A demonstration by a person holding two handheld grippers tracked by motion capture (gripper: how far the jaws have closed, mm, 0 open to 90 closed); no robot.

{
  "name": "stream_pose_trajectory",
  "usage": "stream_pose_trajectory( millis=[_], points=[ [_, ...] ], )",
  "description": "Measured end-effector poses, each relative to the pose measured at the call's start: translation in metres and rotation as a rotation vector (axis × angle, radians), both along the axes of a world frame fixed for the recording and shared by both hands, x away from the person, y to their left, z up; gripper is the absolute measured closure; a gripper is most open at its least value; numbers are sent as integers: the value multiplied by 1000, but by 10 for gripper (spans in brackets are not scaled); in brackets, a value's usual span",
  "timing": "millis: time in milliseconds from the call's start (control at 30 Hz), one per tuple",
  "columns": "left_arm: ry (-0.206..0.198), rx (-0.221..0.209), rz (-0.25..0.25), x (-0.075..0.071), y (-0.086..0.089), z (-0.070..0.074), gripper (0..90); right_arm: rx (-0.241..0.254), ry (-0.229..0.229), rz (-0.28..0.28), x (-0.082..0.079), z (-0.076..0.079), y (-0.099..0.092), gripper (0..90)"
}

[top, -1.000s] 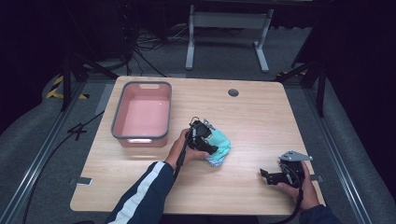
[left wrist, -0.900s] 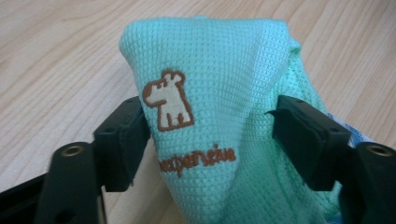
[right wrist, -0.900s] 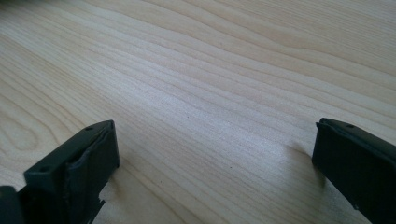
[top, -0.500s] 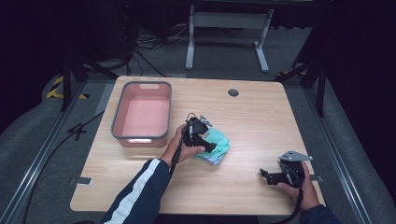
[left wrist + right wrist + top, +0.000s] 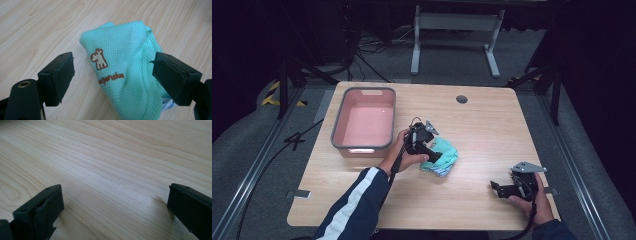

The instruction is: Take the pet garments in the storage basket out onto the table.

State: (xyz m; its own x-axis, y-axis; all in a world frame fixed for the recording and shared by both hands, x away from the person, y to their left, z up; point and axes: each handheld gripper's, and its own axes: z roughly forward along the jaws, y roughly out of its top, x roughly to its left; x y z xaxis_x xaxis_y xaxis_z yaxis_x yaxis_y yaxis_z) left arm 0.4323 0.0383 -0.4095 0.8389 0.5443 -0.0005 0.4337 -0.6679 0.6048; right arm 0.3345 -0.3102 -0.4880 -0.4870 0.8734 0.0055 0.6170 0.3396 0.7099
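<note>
A mint-green knitted cloth (image 5: 445,153) (image 5: 125,77) with a small brown dog logo lies bunched on the wooden table (image 5: 482,125), over a paler striped piece. My left gripper (image 5: 435,158) (image 5: 113,77) hangs just above it, open, its jaws wide on either side of the cloth without pinching it. My right gripper (image 5: 497,188) (image 5: 115,212) rests low near the table's front right, open, with bare wood between its jaws.
A pink plastic tub (image 5: 363,124) with a grey rim stands at the table's left, nothing in it. A round cable hole (image 5: 462,99) sits near the far edge. A metal stand (image 5: 454,30) and cables lie on the floor beyond.
The left hand and gripper have drifted slightly left and toward the front over the green cloth. The right gripper has stayed put.
</note>
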Motion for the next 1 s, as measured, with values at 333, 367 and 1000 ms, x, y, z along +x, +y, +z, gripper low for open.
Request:
stream_pose_trajectory(
  millis=[333,367,1000],
  points=[
    [-37,31,-39,-15,10,16,184,0,0,1,0,0,0,8],
    [-42,36,-46,-16,11,17,185,0,0,0,0,0,0,8],
    [-102,134,-158,-53,51,19,188,-1,-1,1,0,0,0,8]
  ],
)
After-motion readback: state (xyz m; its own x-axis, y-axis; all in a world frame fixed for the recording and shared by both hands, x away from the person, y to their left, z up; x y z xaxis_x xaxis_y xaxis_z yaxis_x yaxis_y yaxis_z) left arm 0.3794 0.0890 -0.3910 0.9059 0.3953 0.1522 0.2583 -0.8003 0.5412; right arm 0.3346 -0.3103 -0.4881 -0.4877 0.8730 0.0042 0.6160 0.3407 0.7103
